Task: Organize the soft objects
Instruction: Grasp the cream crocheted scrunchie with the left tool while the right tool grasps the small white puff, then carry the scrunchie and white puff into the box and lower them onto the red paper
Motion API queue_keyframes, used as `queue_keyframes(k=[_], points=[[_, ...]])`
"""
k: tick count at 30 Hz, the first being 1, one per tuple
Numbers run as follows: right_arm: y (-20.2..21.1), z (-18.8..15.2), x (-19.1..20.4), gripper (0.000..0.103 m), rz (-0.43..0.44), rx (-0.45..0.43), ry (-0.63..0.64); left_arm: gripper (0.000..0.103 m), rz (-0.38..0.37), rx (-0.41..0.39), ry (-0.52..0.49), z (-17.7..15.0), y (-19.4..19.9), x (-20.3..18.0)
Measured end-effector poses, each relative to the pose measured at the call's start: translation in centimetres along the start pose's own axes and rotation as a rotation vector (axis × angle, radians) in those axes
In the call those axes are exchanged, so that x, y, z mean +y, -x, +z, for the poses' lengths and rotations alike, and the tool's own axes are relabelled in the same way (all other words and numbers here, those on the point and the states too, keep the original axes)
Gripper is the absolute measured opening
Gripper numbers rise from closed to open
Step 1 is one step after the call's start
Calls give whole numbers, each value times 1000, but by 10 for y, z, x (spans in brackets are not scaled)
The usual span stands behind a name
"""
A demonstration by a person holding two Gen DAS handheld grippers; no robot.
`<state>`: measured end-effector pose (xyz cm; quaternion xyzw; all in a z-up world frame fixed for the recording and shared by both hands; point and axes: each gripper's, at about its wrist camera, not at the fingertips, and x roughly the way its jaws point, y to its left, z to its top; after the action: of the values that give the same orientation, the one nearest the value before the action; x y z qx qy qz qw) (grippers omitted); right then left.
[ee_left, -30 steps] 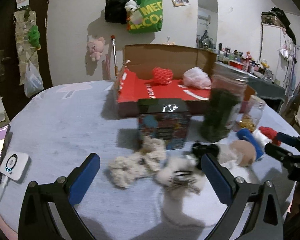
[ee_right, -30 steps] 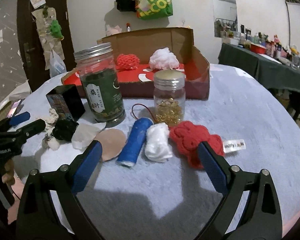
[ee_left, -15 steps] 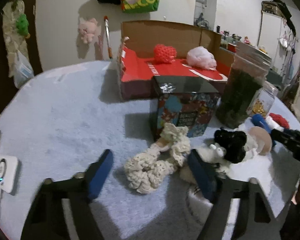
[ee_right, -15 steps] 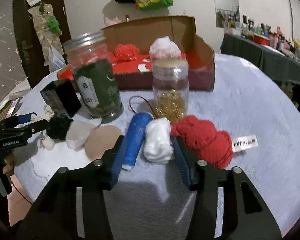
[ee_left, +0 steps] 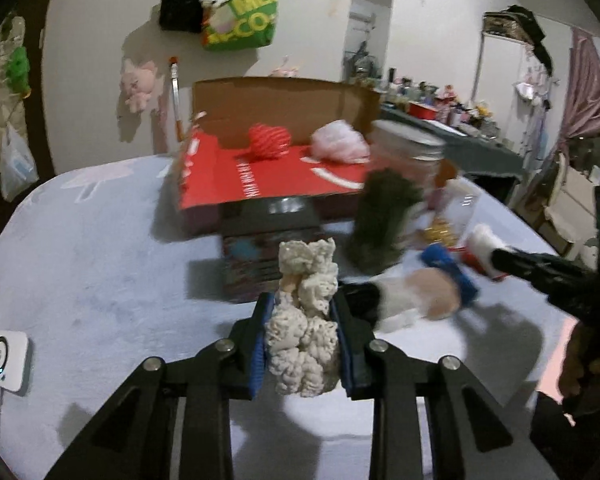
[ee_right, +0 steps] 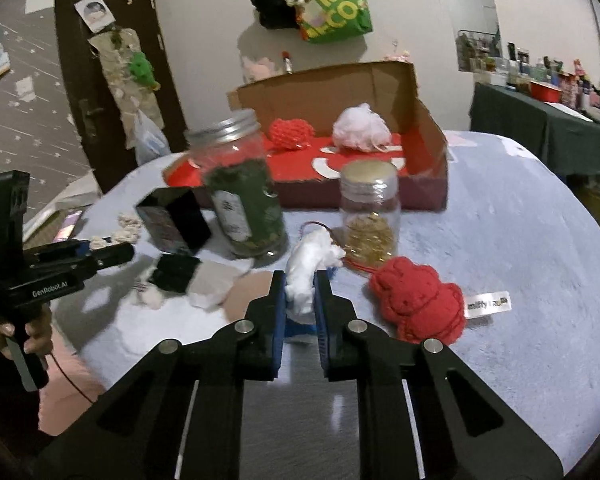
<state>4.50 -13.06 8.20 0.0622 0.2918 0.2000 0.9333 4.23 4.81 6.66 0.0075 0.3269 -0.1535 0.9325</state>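
Cream knitted scrunchie [ee_left: 303,320] and fluffy white piece [ee_right: 309,270], each pinched.

Left gripper [ee_left: 302,334] clamps the nubbly cream loop near a glossy dark tin [ee_left: 260,256]; right gripper [ee_right: 300,308] clenches the soft white lump left of a crocheted red bunny [ee_right: 418,300].

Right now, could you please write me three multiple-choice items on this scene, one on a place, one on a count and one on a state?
1. Where does the red knitted ball lie?
A. in the cardboard box
B. on the green-filled jar
C. beside the phone

2. How many lidded glass jars stand on the table?
A. one
B. two
C. four

3. What is the left gripper doing?
A. hanging open
B. gripping a jar
C. shut on the cream crocheted piece

Answers: 1 A, it sits on the box's red floor; 2 B, one holds green matter, one gold; 3 C, the piece is pinched between its fingers.
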Motion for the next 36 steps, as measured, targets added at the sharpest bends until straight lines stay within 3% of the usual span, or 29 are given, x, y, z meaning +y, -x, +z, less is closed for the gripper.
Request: queue_keyframes(k=[6,11,21,36], points=[[-5,4,10,13,67,22,20,30,-124,19,-42,7,-9,-36],[-14,5,13,13,117,52,32,30,-173,50,-53,15,-28,-52],[-30,10,10,13,161,79,27,30,-191,94,-47,25,-50,-59],[-25,10,4,13,157,72,16,30,-210,75,-11,25,-34,-41]])
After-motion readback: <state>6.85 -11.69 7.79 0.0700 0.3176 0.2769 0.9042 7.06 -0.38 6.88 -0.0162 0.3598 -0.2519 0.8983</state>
